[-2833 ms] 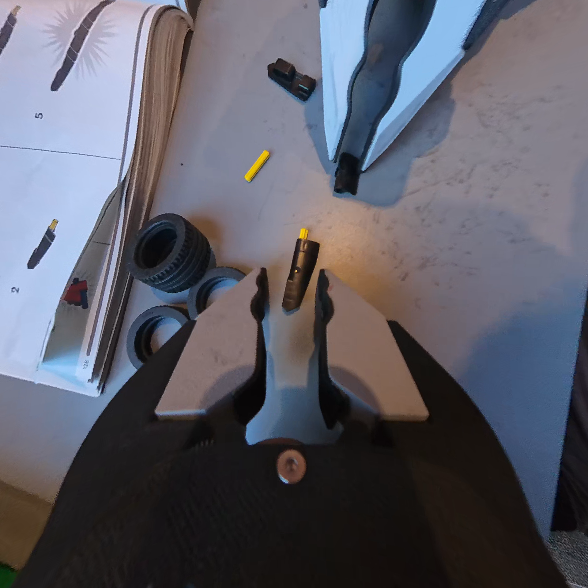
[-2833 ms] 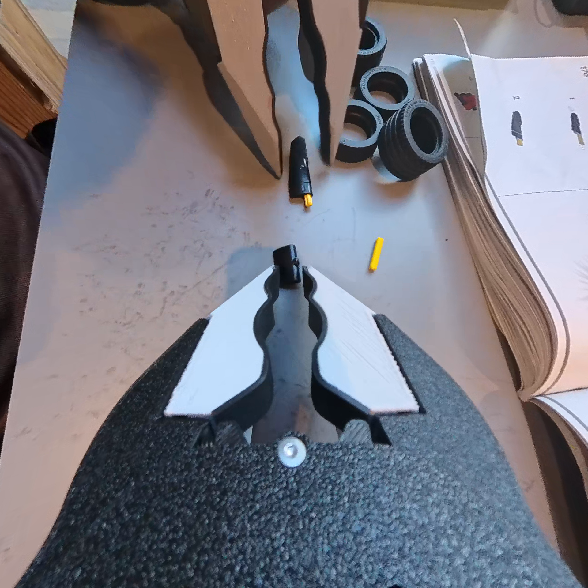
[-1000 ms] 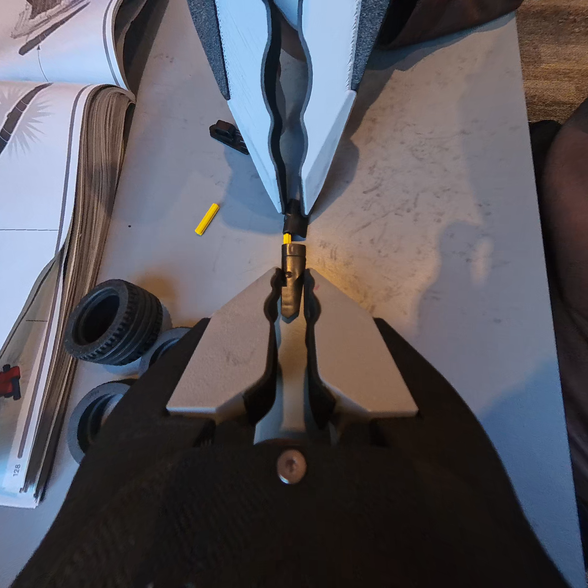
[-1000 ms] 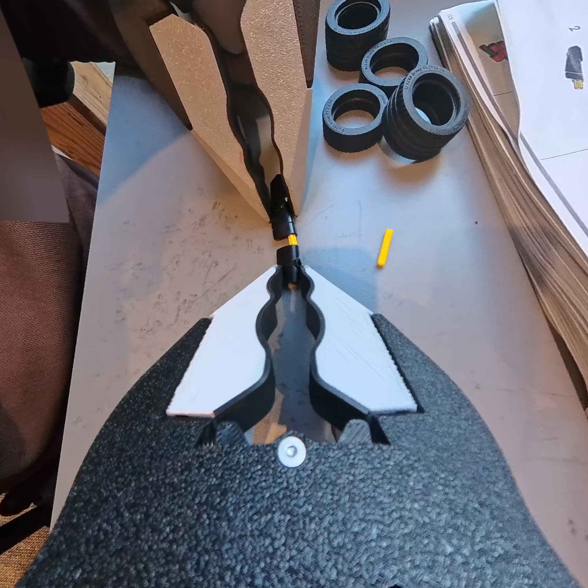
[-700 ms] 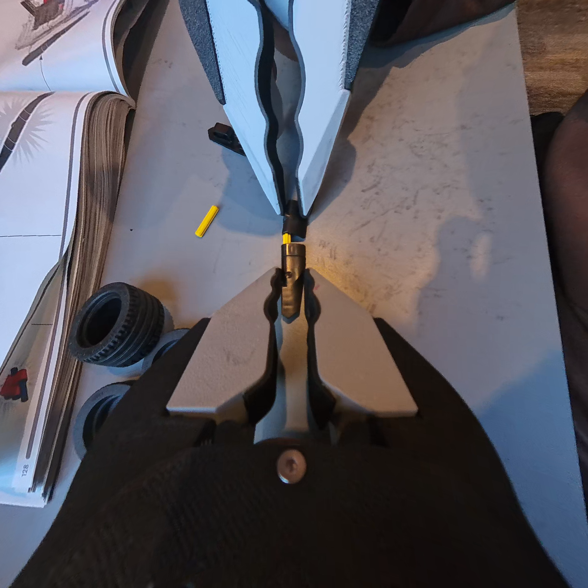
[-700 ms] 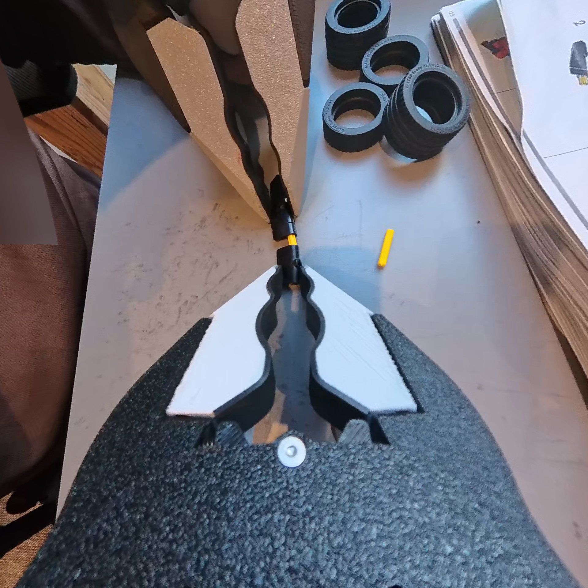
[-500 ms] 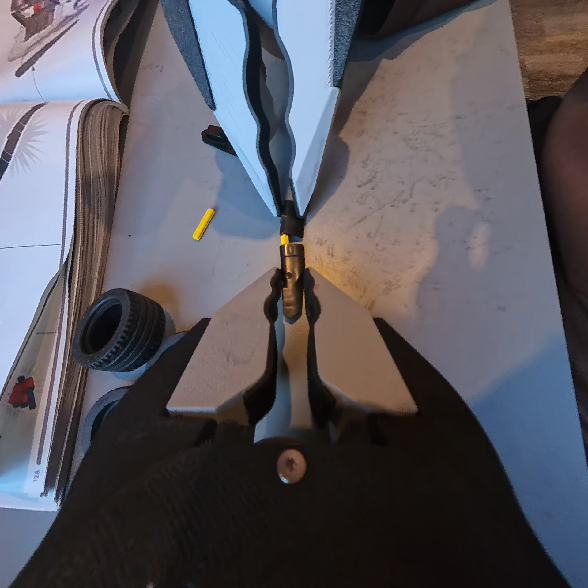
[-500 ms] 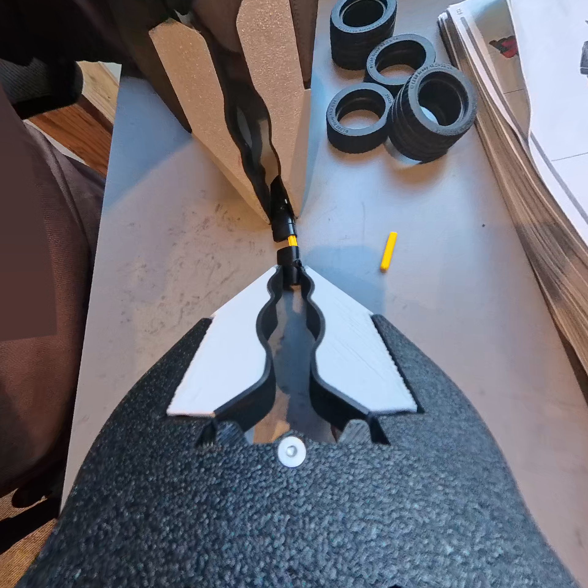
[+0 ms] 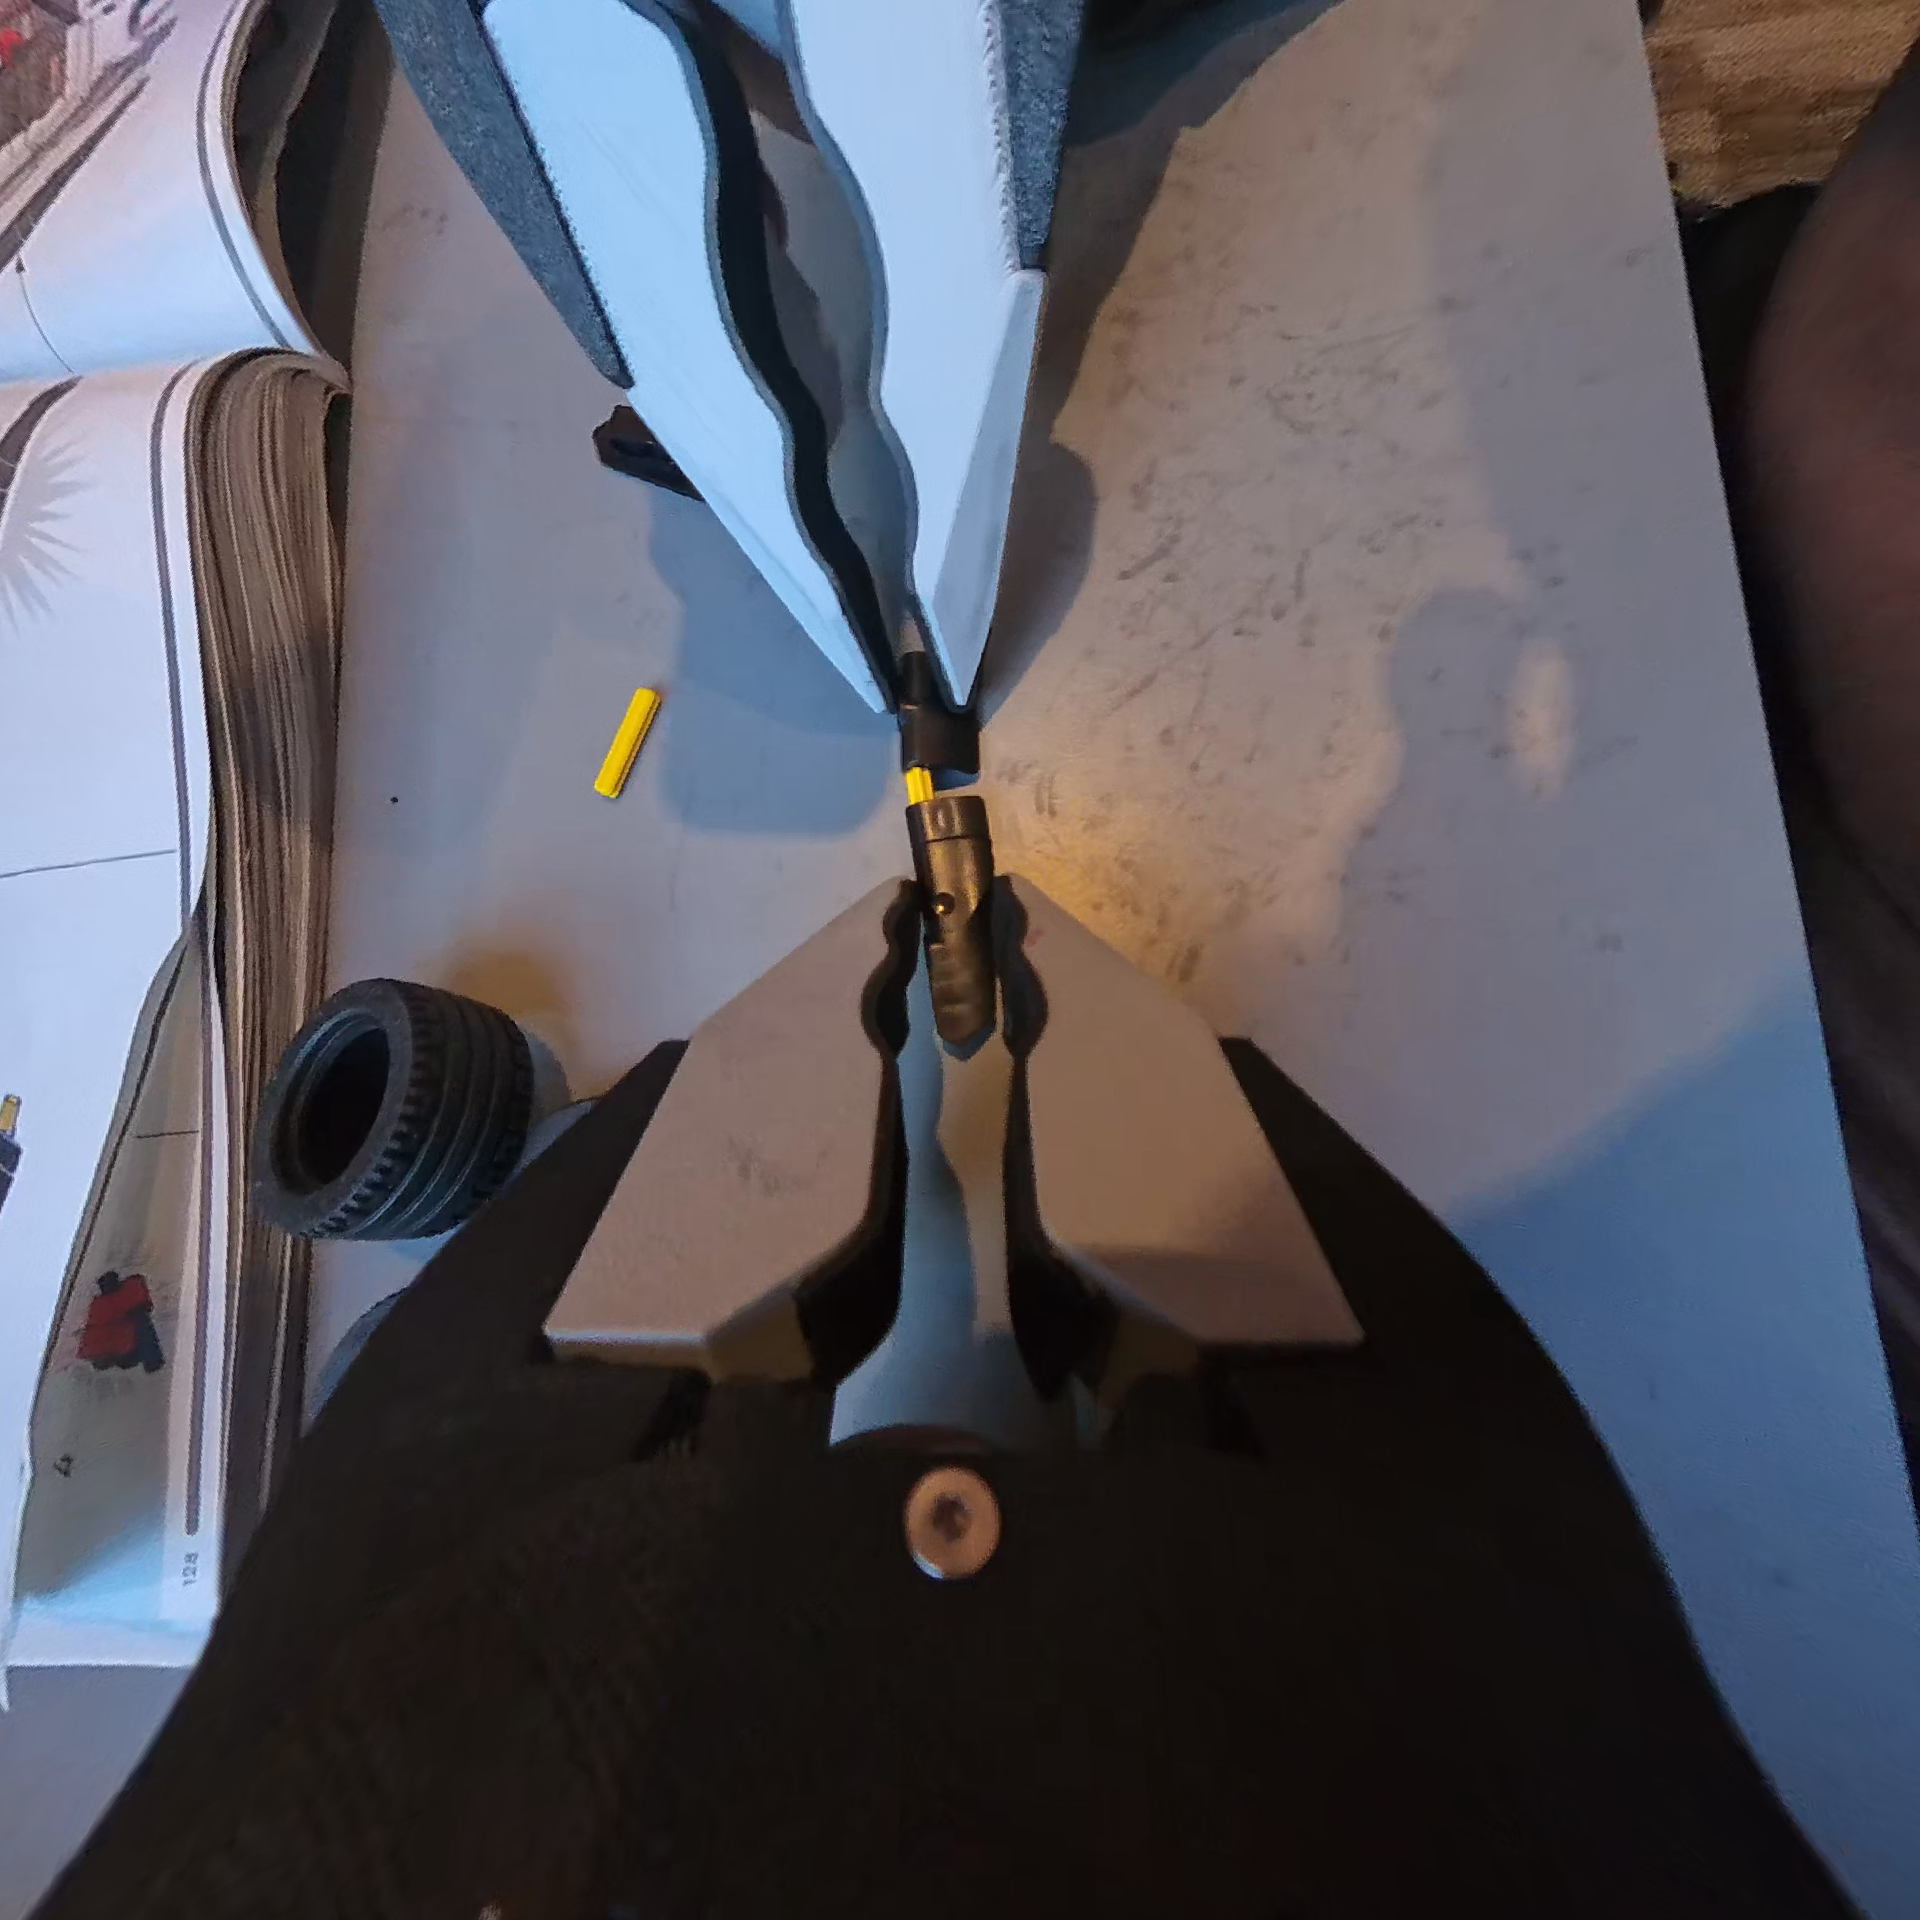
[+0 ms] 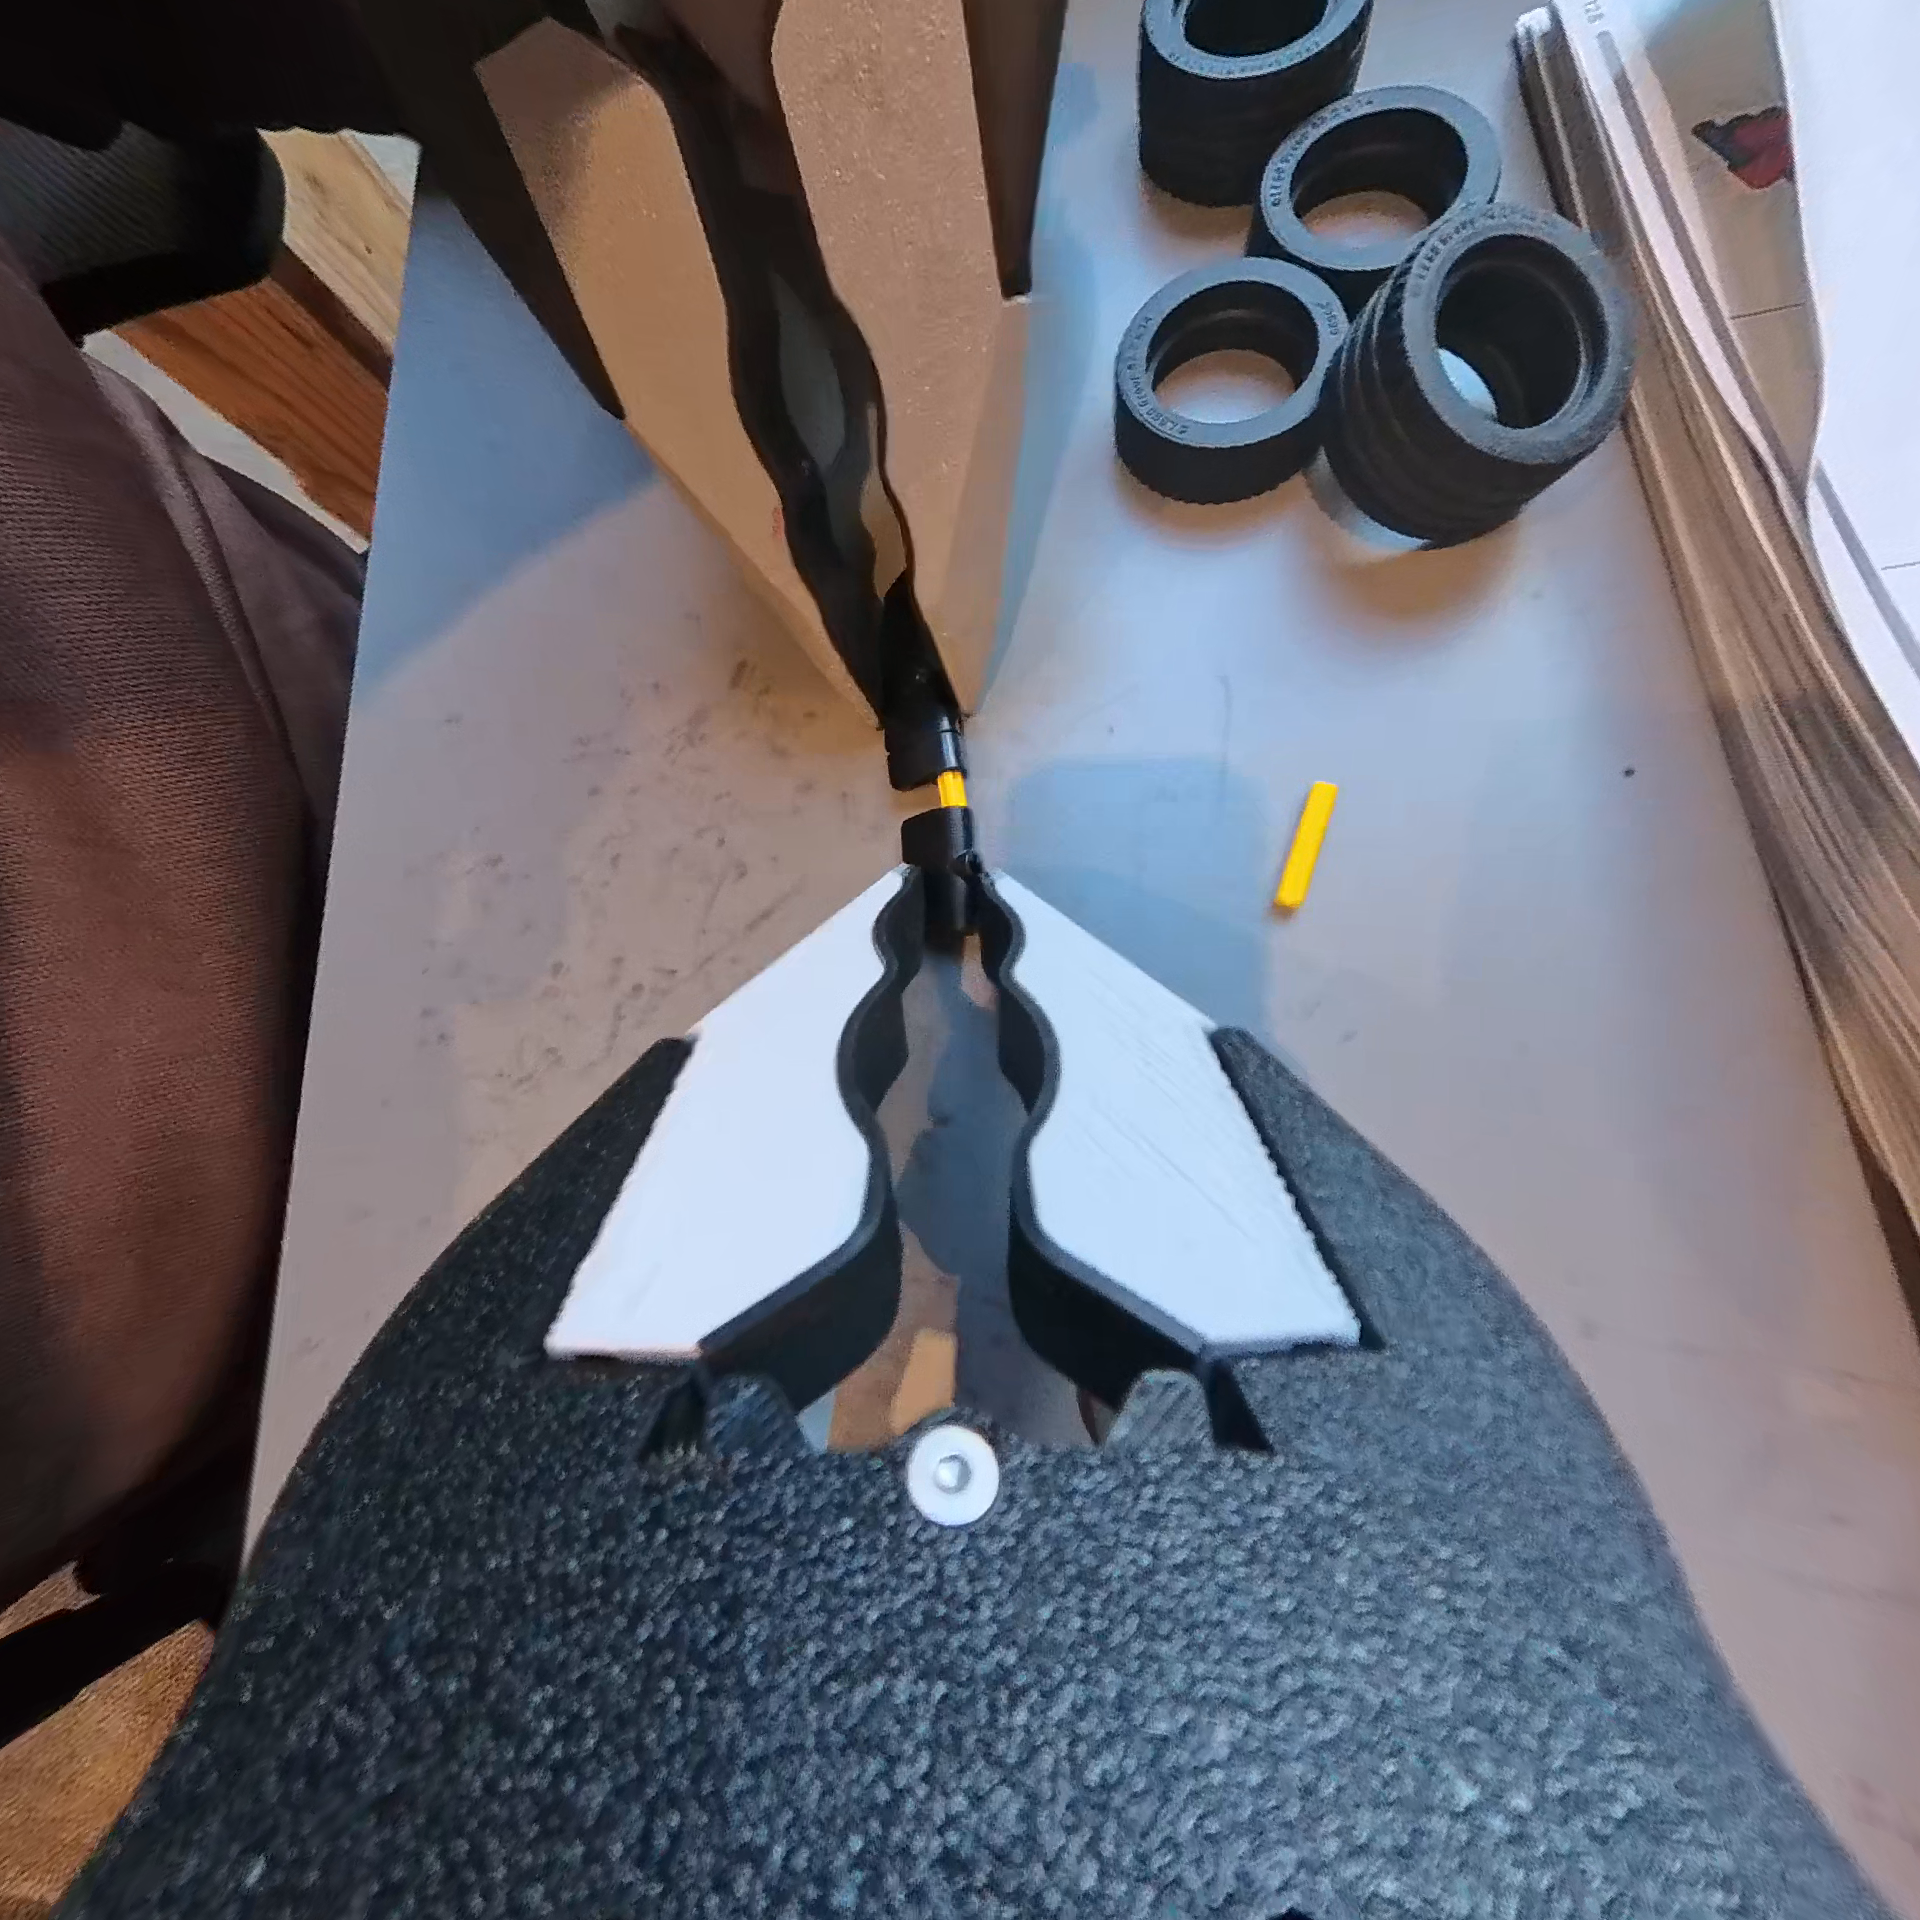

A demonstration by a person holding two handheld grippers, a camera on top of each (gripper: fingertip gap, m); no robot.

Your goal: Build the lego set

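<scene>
My left gripper (image 9: 951, 894) is shut on a long black connector piece (image 9: 954, 914) with a yellow axle (image 9: 918, 784) sticking out of its far end. My right gripper (image 10: 940, 883) is shut on a small black connector (image 10: 938, 844). The two grippers meet tip to tip above the grey table (image 9: 1351, 520). The yellow axle (image 10: 951, 790) bridges the two black pieces, its tip at the small connector's opening. In the left wrist view the right gripper (image 9: 930, 707) comes in from the top with the small connector (image 9: 938, 740). In the right wrist view the left gripper (image 10: 925, 707) comes in from the top.
A loose yellow axle (image 9: 628, 756) lies on the table; it also shows in the right wrist view (image 10: 1305, 844). Several black tyres (image 10: 1475, 384) sit beside the open instruction booklet (image 9: 94, 727). One tyre (image 9: 400, 1122) stands by my left gripper. A small black piece (image 9: 629, 452) lies behind the right gripper. The grippers are tip to tip, or close to it.
Since 2.8 s ago my left gripper has shut on the long black piece and lifted it to meet the right gripper's connector. In the last second the pieces stay tip to tip.
</scene>
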